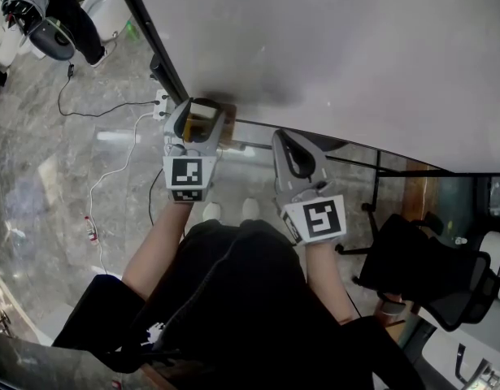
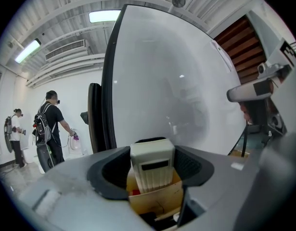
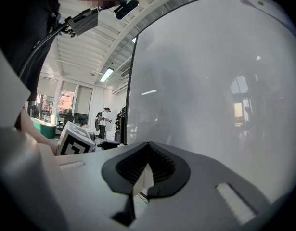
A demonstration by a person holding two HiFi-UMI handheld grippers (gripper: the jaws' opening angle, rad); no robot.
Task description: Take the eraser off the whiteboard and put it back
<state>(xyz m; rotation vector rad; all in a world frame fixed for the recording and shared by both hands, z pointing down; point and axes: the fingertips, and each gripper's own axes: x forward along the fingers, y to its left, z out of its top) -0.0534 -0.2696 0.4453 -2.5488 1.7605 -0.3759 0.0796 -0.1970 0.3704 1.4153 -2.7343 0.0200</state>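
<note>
Head view: the left tool (image 1: 199,106) reaches out to the whiteboard (image 1: 355,55) bottom edge, gripping the eraser (image 1: 203,120); the right tool (image 1: 289,141) points at the whiteboard too, squeezed shut, holding nothing.

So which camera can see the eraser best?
The left gripper view: the eraser fills the middle, between the jaws of the left gripper. The head view shows only a small bit of it; the right gripper view doesn't show it.
</note>
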